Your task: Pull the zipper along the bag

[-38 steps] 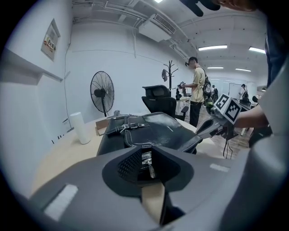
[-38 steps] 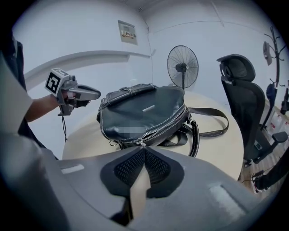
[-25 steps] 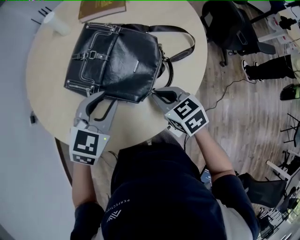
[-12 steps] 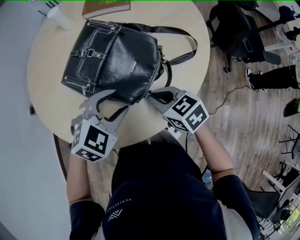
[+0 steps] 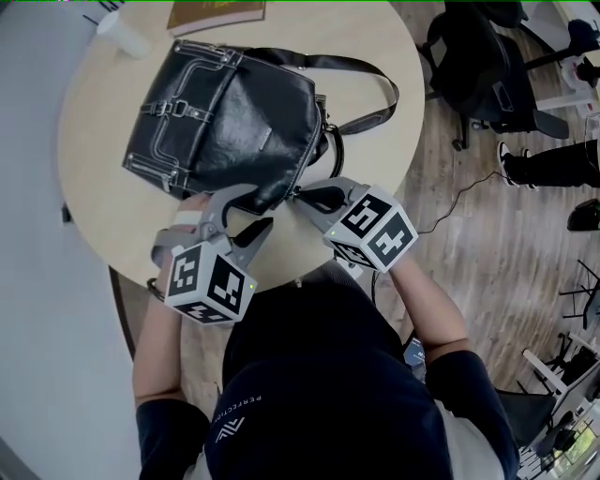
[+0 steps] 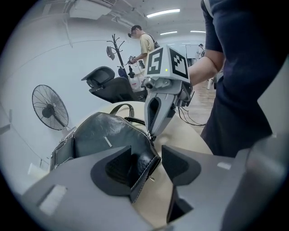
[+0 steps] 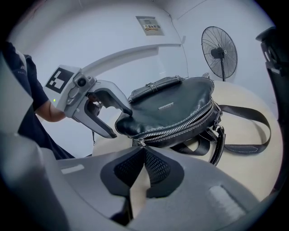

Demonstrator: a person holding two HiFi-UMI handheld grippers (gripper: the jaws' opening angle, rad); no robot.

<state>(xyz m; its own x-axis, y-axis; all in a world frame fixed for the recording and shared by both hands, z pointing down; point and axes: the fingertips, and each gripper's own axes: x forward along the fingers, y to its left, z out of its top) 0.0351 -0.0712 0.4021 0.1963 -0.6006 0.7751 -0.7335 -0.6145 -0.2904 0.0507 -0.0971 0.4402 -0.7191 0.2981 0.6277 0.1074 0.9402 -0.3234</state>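
Observation:
A black leather bag lies on the round table, its zipper along the near edge. My right gripper is shut on the zipper pull at the bag's near right end. My left gripper stands open; its jaws have just opened wider. The bag's near corner sits between them and the pads do not press on it. In the left gripper view the right gripper rests at the zipper's end. In the right gripper view the left gripper straddles the bag's corner.
The bag's strap loops toward the table's right edge. A book and a white cup lie at the far side. An office chair and someone's legs are off to the right. A fan stands beyond the table.
My left gripper has moved right along the bag's near edge to its corner, rolled, and opened wider. The right gripper has stayed at the zipper pull.

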